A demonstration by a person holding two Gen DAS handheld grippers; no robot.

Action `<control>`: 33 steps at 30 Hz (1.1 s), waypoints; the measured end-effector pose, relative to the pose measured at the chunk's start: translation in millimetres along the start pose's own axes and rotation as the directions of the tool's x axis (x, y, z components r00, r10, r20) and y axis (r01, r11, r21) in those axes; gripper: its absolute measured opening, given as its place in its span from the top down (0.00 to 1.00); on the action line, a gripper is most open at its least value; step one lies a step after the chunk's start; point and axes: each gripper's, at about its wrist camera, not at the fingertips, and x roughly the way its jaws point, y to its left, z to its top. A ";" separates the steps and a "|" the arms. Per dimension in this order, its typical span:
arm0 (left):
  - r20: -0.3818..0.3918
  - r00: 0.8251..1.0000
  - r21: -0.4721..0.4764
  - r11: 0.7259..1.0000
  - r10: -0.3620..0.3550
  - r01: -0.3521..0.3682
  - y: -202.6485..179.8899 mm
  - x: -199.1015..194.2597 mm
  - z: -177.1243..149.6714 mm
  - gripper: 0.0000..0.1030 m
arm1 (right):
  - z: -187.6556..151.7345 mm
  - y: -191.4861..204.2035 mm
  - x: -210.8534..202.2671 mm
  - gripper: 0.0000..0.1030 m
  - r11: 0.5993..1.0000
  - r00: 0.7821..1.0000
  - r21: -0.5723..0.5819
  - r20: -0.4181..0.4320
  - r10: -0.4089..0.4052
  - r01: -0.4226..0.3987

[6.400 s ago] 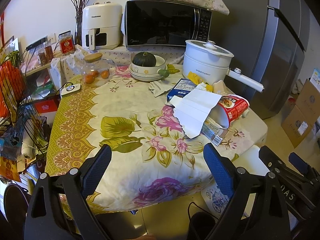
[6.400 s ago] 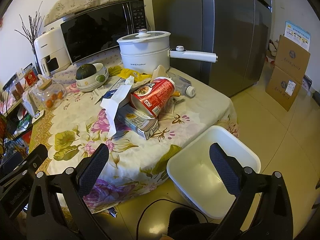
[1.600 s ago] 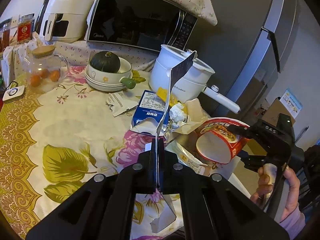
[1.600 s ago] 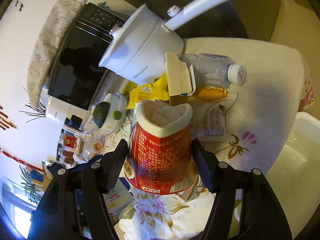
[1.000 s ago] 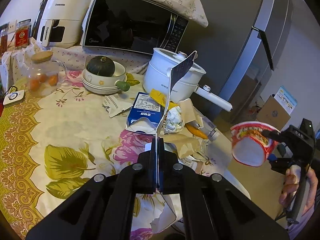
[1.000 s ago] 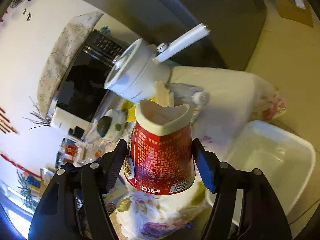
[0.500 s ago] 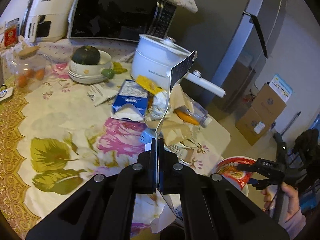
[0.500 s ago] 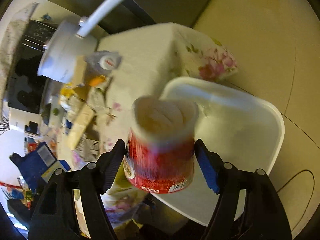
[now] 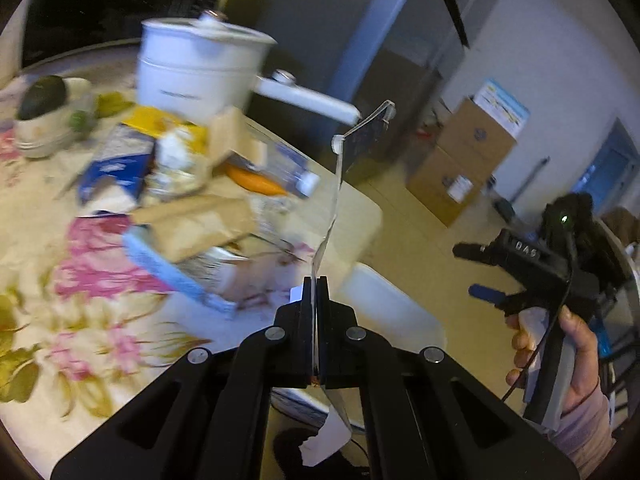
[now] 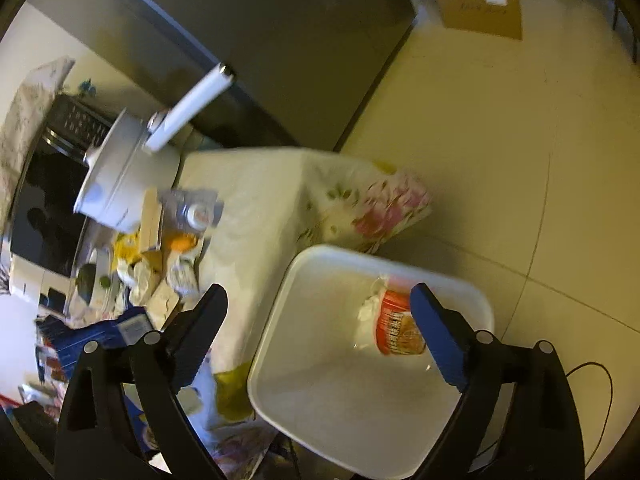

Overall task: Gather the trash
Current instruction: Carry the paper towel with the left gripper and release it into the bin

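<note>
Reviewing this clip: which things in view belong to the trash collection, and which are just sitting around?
Part of the job:
- white bin
- red noodle cup, lying in the bin
- flat paper sheet, clamped in the left tool
- right tool, opening, nothing between its jaws
- wrapper pile on the table

Just lying about:
- white pot
- cardboard boxes
- fridge

Litter on the desk (image 9: 24, 208) smeared by motion in the left wrist view: carton (image 9: 116, 164), brown paper (image 9: 200, 224) and bottle (image 9: 288, 172) too soft for any print to be read. Pot (image 9: 200, 76) blurred likewise, its lid knob barely made out. Bin (image 9: 384, 308) mostly hidden behind the card (image 9: 340, 184) and the arm of the left gripper (image 9: 315, 292). In the right wrist view, cup (image 10: 394, 328) partly covered by a finger (image 10: 438, 332) of the right gripper (image 10: 316, 322); bin's near corner cut off below. Box (image 10: 480, 0) cropped at the top edge.
</note>
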 end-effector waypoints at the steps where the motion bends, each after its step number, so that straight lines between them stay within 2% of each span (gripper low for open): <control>1: -0.014 1.000 0.007 1.000 -0.009 0.010 -4.7 6.4 1.3 0.99 | 2.3 -4.6 -4.0 0.13 1.000 1.000 0.002 0.009 -0.004 0.004; 11: -0.173 0.984 0.083 0.995 -0.033 0.048 -36.8 68.3 4.9 0.99 | 5.9 -26.4 -12.5 0.13 0.999 0.999 -0.011 0.028 -0.039 0.039; 15: -0.245 0.969 0.106 0.993 -0.026 0.054 -44.8 95.0 -0.5 0.99 | 7.3 -35.4 -8.2 0.13 0.999 0.999 0.008 0.017 -0.044 0.044; 19: -0.333 0.943 0.118 0.991 -0.020 0.063 -51.4 119.1 -7.9 0.97 | 8.2 -40.7 -2.0 0.13 0.999 0.999 0.019 0.002 -0.049 0.049; 21: -0.374 0.927 0.124 0.991 -0.004 0.055 -55.4 126.5 -12.6 0.87 | 8.0 -40.0 0.9 0.13 0.999 0.999 0.019 -0.004 -0.049 0.049; 22: -0.381 0.924 0.127 0.991 0.004 0.048 -57.0 126.8 -14.8 0.68 | 8.1 -38.9 2.4 0.13 0.999 0.999 0.017 -0.007 -0.047 0.047; 23: -0.376 0.927 0.133 0.990 0.011 0.042 -58.3 124.5 -15.9 0.51 | 8.0 -37.7 3.1 0.13 0.999 0.999 0.017 -0.009 -0.045 0.046; 27: -0.318 0.948 0.148 0.989 0.022 0.027 -59.2 102.8 -12.9 0.49 | 8.7 -27.7 6.1 0.13 0.999 0.999 0.006 -0.014 -0.033 0.033; 30: -0.248 0.968 0.141 0.990 0.042 -0.007 -50.2 77.4 -2.1 0.48 | 10.1 -14.1 9.0 0.13 1.000 1.000 0.000 -0.020 -0.013 0.013; 33: -0.169 0.982 0.127 0.990 0.083 -0.062 -38.0 54.3 9.9 0.43 | 10.6 8.4 13.6 0.11 1.000 0.999 -0.007 -0.036 0.022 -0.022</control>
